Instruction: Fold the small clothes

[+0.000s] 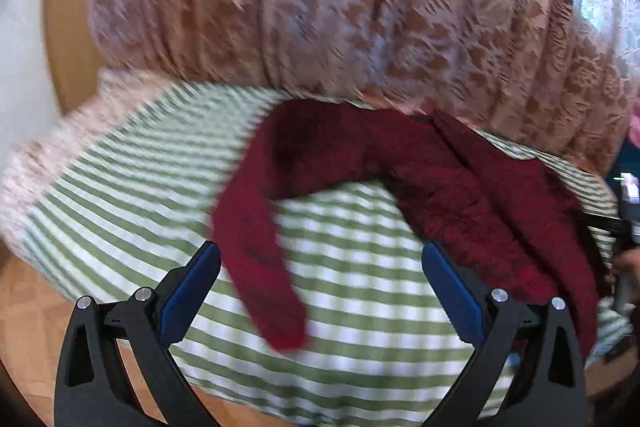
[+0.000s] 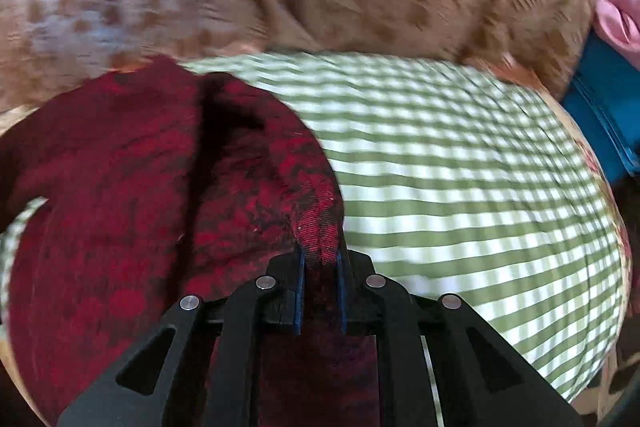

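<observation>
Right wrist view: right gripper (image 2: 319, 267) clamps a fold of the dark red garment (image 2: 132, 195) lying on the striped cloth (image 2: 460, 195). Left gripper (image 1: 320, 287) hangs spread, empty. Step: first fold. Next, judged: carry the pinched edge across.

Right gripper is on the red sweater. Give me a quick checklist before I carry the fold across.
1. Right gripper shut on the red sweater: ok, cloth sits pinched between its pads.
2. Left gripper free: ok, jaws open, nothing pinched.
3. Sleeve laid flat: not ok, it trails loose across the striped cloth, between the open fingers.
4. Sweater body smooth: not ok, a deep crease runs up its middle.
5. Room on the striped cloth for the fold: ok, bare stripes beside the sweater.
6. How many layers are pinched: cannot tell.
</observation>
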Action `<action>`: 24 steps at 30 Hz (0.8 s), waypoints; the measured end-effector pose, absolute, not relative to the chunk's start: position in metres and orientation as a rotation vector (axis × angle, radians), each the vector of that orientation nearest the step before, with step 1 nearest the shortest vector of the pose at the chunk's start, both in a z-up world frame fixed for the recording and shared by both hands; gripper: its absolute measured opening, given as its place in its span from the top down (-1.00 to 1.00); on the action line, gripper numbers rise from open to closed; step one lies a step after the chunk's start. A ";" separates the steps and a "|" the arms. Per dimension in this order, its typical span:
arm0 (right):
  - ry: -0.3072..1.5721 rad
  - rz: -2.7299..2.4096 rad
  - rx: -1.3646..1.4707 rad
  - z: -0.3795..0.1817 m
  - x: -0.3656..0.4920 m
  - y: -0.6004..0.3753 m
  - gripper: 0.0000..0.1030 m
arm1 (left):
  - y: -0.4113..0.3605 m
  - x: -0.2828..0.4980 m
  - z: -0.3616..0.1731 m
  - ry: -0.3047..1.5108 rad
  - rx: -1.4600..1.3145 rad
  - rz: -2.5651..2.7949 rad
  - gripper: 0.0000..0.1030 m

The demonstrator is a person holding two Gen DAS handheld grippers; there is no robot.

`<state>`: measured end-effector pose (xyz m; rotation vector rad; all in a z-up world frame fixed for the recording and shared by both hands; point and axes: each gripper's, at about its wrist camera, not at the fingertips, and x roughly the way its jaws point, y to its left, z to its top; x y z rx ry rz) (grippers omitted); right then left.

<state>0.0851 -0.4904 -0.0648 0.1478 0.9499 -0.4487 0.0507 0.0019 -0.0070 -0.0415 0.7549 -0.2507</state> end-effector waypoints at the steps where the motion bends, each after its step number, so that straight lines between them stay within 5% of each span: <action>1: 0.969 -0.449 0.175 -0.073 0.086 -0.502 0.78 | -0.004 0.055 -0.015 0.811 -0.099 -0.315 -0.94; 4: 0.970 -0.411 0.276 -0.075 0.082 -0.518 0.65 | -0.023 0.062 -0.030 0.892 -0.190 -0.430 -0.94; 6: 0.921 -0.397 0.295 -0.061 0.071 -0.520 -0.07 | -0.042 0.065 -0.042 0.940 -0.238 -0.511 -0.94; 8: 0.882 -0.353 0.309 -0.048 0.053 -0.515 -0.25 | -0.059 0.068 -0.050 0.962 -0.244 -0.550 -0.92; 17: 1.073 0.080 0.419 -0.044 -0.039 -0.444 -0.25 | -0.108 0.090 -0.090 1.121 -0.346 -0.622 -0.65; 20: 1.192 0.101 0.424 -0.069 -0.070 -0.424 -0.25 | -0.118 0.094 -0.103 1.177 -0.379 -0.649 -0.41; 22: 1.234 0.111 0.427 -0.083 -0.081 -0.415 -0.12 | -0.125 0.095 -0.104 1.172 -0.402 -0.688 -0.10; 24: 1.232 0.098 0.409 -0.090 -0.086 -0.407 0.40 | -0.132 0.095 -0.106 1.177 -0.396 -0.709 0.43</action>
